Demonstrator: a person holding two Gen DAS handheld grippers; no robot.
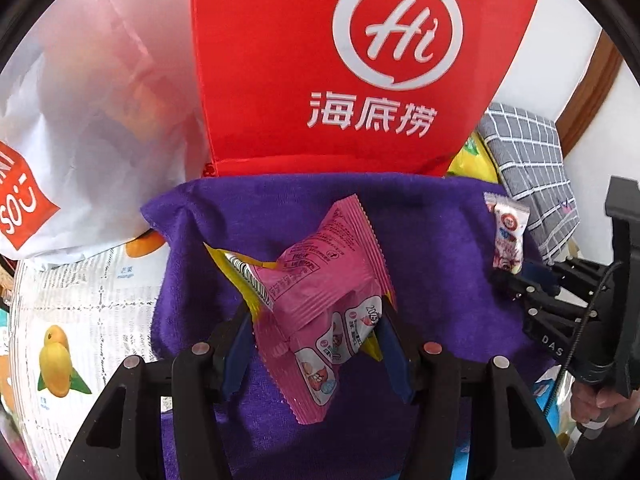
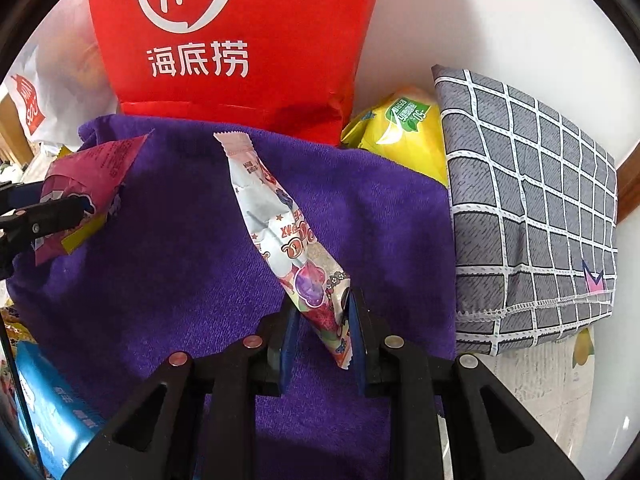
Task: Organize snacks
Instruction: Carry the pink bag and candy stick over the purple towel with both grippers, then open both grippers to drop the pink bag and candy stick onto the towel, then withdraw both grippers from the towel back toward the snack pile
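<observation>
While both claws hang over the purple towel (image 1: 440, 248), each one has snacks clamped between its blue-padded fingers. The left claw (image 1: 316, 344) is closed on a pink snack packet (image 1: 320, 276) and, pressed together with it, a yellow packet (image 1: 244, 276) whose barcode edge sticks out to the left; the pink packet is crumpled and lifted off the towel, its far end tilted up towards the red bag (image 1: 360, 68). Whether a second pink wrapper is part of the same bundle, I cannot tell. In the right wrist view the right claw (image 2: 324, 340) grips a long white snack sachet (image 2: 276, 220) by its near end, so that the sachet leans up and to the far left over the purple towel, clear of the cloth. The left claw and its pink bundle show at the left edge of that view, well apart from the sachet. The red bag with white lettering stands upright at the far edge of the towel. To its left lies a white plastic bag (image 1: 100, 112) with a red patch, and to its right a yellow-green snack bag (image 2: 400, 132) is wedged between the red bag and a grey checked cloth bundle (image 2: 528, 208). Under the towel the worktop (image 1: 80, 312) carries a cover printed with mangoes, and a blue box (image 2: 52, 404) sits at the near left.
</observation>
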